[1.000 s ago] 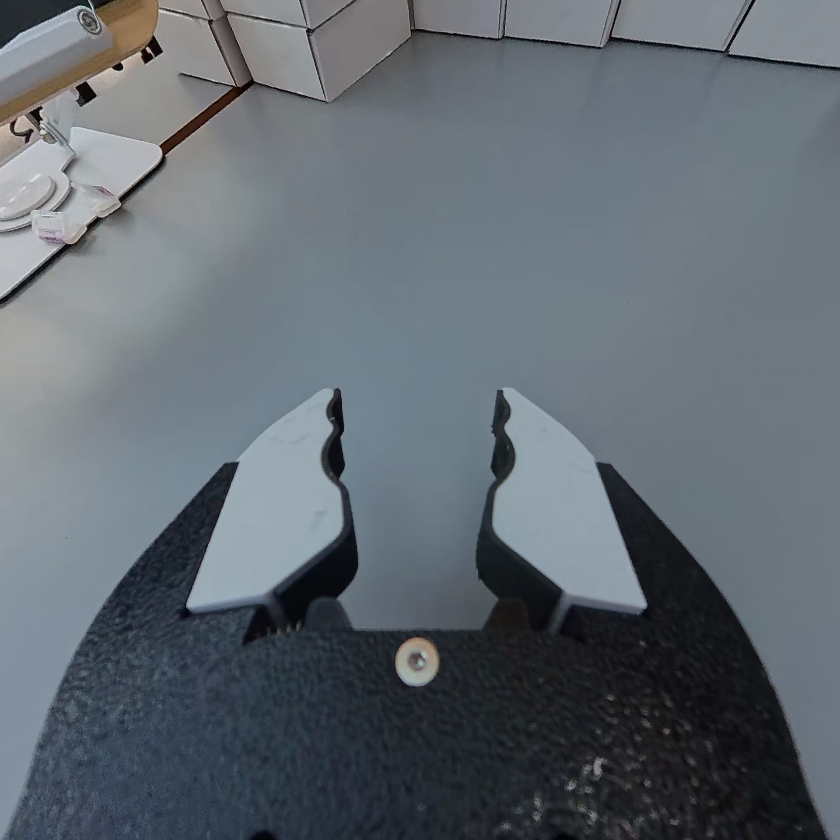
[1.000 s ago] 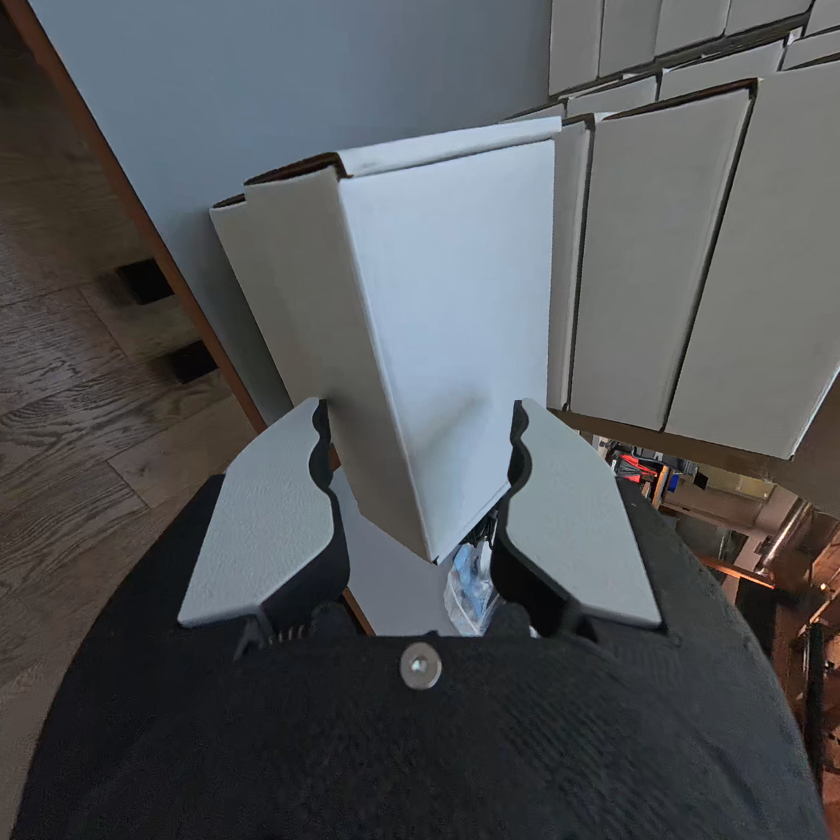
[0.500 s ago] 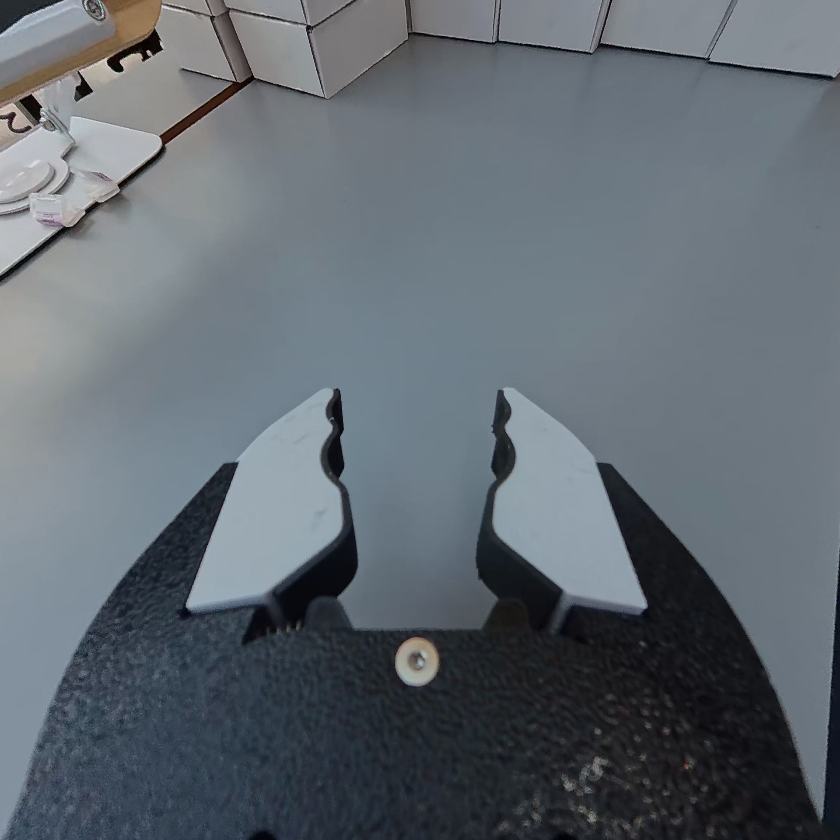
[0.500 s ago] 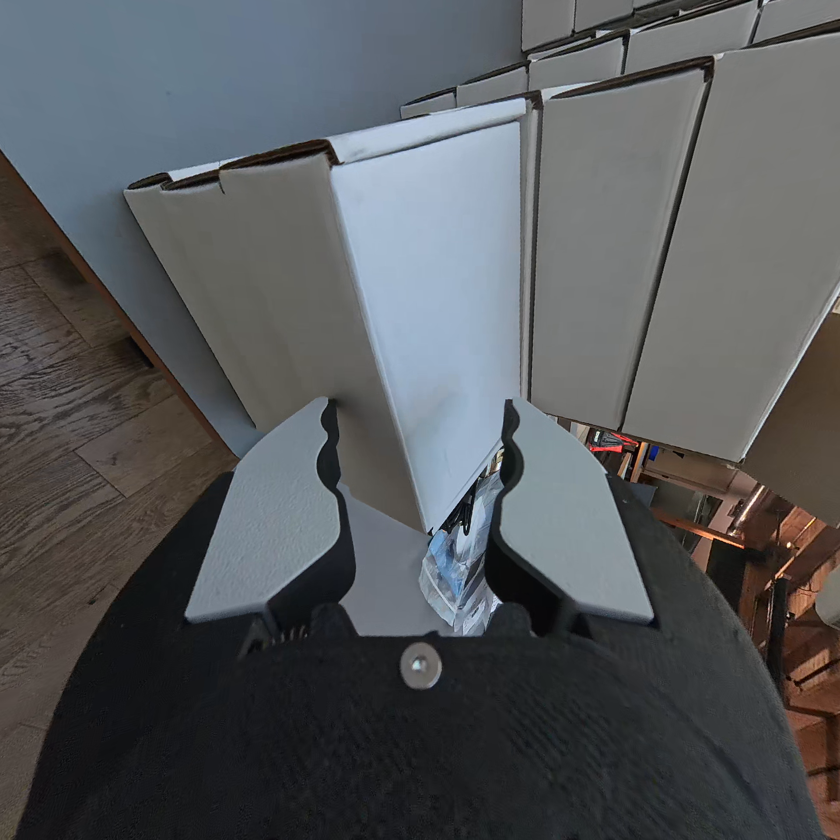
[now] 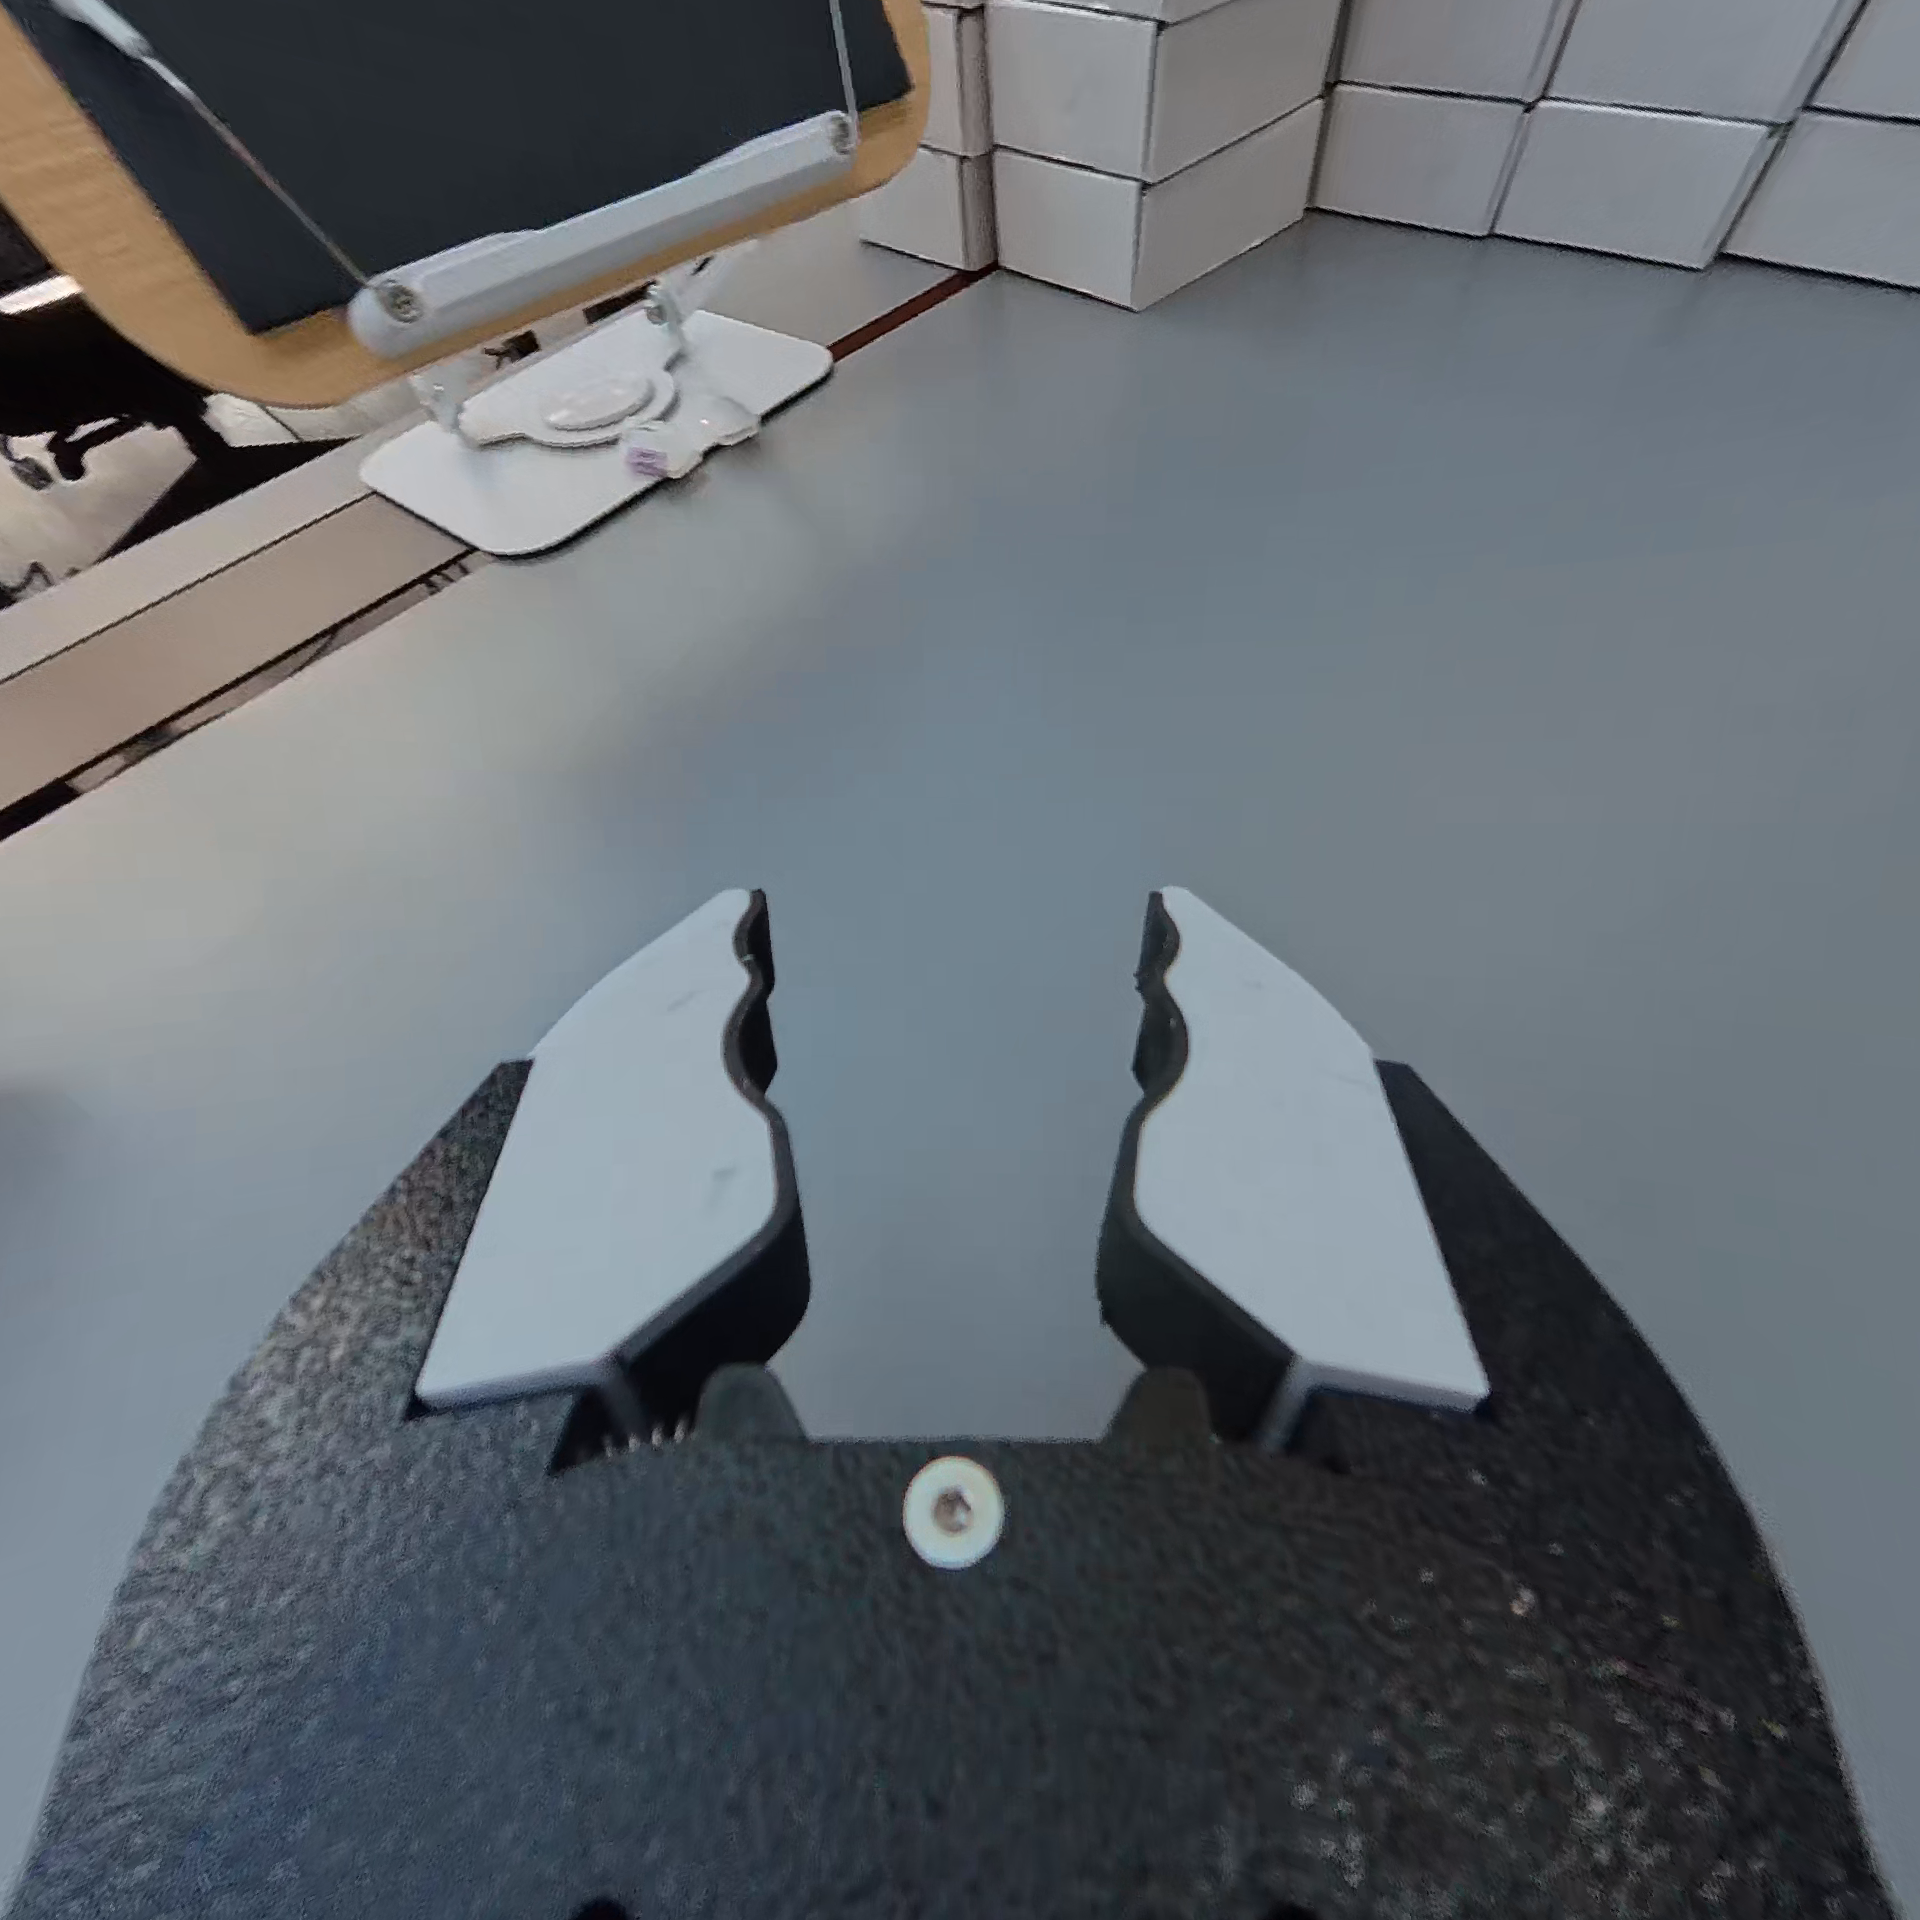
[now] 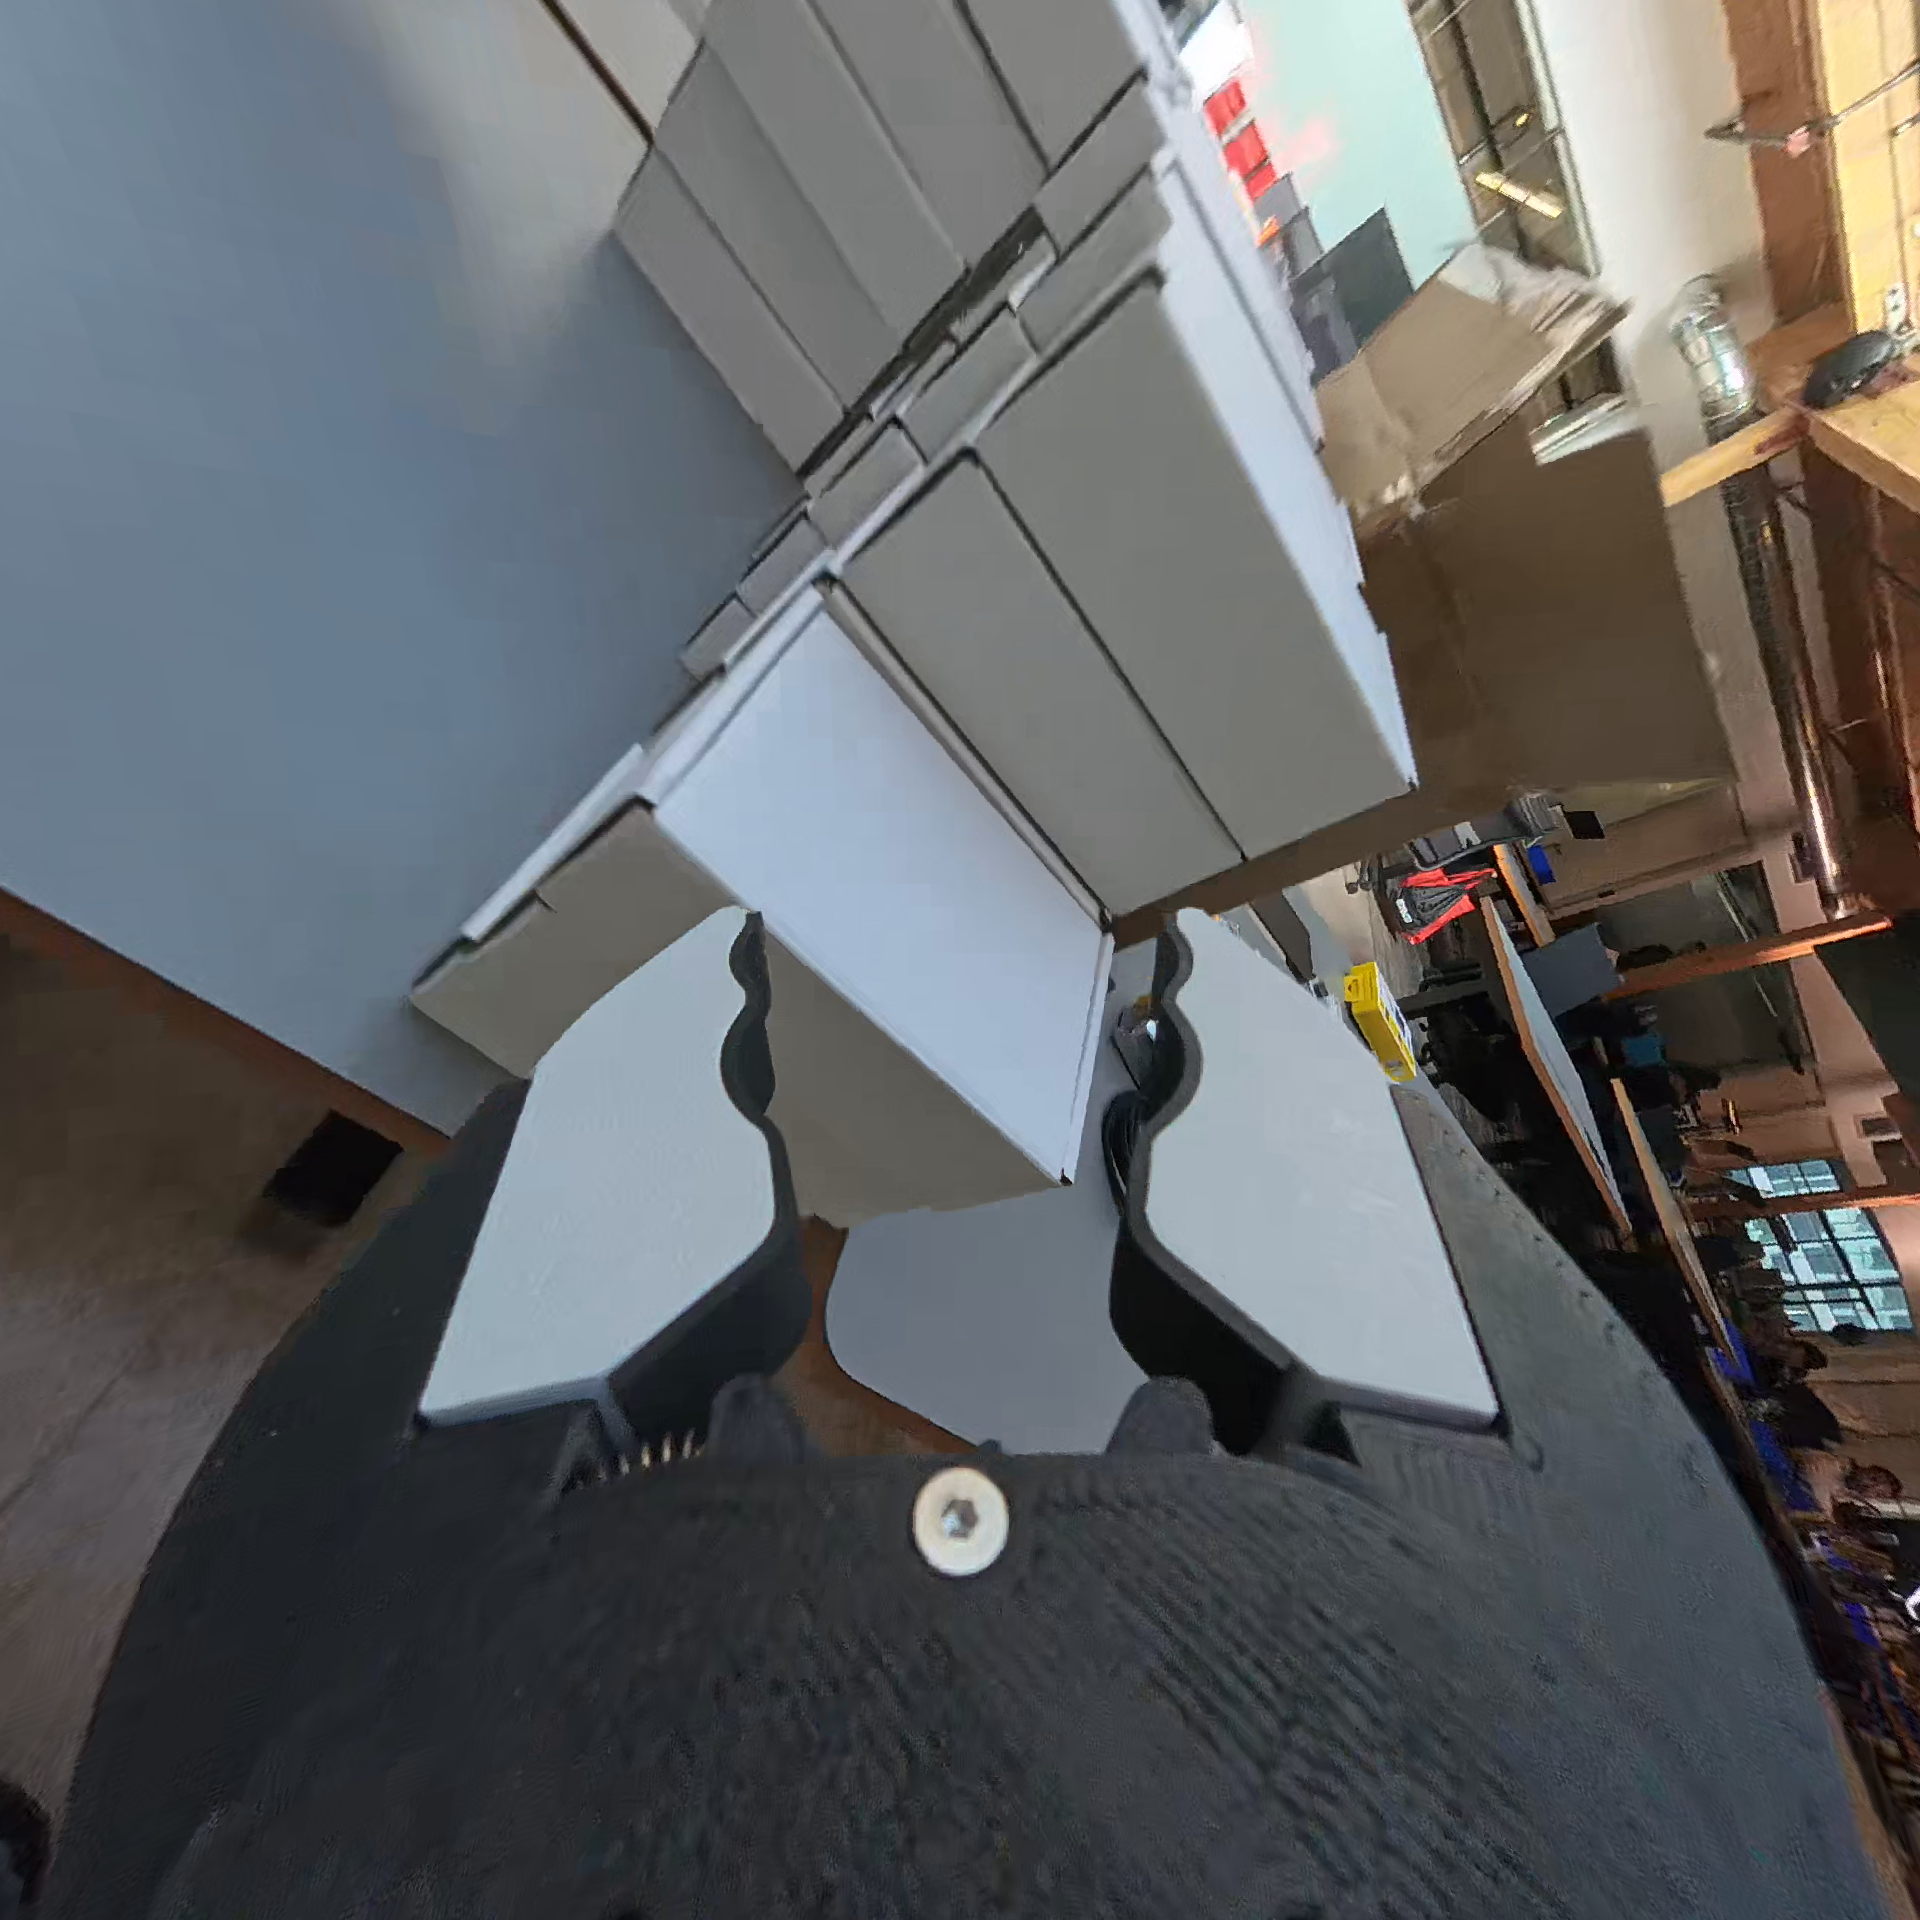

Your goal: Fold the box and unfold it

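A folded white cardboard box [image 6: 883, 831] lies on the grey table [image 6: 312, 416] near its corner, beside rows of similar boxes. My right gripper [image 6: 961, 935] is open; its fingers stand wide on either side of the box's near end without pressing it. The right wrist view is strongly rolled. My left gripper [image 5: 956, 914] is open and empty, hovering over the bare grey table [image 5: 1143, 623]; no box lies near it.
Stacks of white boxes [image 5: 1403, 135] line the table's far edge; they also show in the right wrist view [image 6: 1091, 623]. A screen on a white stand [image 5: 592, 436] stands far left. A brown carton [image 6: 1538, 623] and a workshop lie beyond the table's edge.
The right wrist view has rolled and the box now lies against the other boxes, farther from the fingers. The left gripper has swung left, bringing the stand and screen into view.
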The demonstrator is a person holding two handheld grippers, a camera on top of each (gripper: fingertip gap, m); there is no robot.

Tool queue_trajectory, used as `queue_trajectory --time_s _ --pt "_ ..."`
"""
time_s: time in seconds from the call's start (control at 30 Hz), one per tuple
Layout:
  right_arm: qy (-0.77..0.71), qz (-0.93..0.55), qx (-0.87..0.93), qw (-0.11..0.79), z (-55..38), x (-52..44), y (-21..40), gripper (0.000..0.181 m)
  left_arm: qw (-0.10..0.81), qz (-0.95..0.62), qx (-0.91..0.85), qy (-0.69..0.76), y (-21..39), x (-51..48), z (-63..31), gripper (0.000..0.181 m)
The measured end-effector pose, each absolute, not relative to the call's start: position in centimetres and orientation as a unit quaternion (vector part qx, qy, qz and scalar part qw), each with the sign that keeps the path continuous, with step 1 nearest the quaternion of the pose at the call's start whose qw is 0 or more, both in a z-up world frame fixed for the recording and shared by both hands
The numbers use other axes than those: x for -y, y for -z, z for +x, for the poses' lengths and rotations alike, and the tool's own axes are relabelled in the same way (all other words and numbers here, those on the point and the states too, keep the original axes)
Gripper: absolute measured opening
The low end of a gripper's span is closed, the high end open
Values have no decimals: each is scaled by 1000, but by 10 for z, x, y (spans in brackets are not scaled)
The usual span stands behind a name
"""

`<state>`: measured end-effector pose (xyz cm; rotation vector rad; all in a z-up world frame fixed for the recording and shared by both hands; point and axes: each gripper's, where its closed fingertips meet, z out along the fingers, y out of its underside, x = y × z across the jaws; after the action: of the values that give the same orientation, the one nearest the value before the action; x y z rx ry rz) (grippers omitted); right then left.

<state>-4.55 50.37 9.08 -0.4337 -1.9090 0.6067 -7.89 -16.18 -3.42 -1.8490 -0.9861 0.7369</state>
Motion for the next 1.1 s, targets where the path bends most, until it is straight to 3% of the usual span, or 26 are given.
queue_trajectory --time_s 0.03,0.27,0.37,0.47,0.63,0.83,0.93,1.1 --pt "-280 -180 786 521 -39 -488 -95 70 435 -736 410 -318 30 184 -84 67" --pt "-413 -127 814 389 -3 -337 -61 61 339 -680 472 -447 0 364 -131 77" --pt "-445 -90 833 317 3 -280 -35 62 265 -704 482 -449 1 432 -158 79" --pt "-462 -65 844 266 1 -241 -15 62 247 -711 509 -418 7 475 -183 82" --pt "-471 -53 853 220 -12 -203 0 63 288 -685 572 -346 15 508 -215 87" --pt "-466 -41 863 190 -25 -179 13 63 246 -705 591 -304 49 523 -223 91" --pt "-456 -33 870 186 -30 -174 22 63 227 -725 572 -309 50 520 -219 88" --pt "-460 -22 868 185 -35 -164 25 63 132 -777 515 -338 52 516 -198 68"
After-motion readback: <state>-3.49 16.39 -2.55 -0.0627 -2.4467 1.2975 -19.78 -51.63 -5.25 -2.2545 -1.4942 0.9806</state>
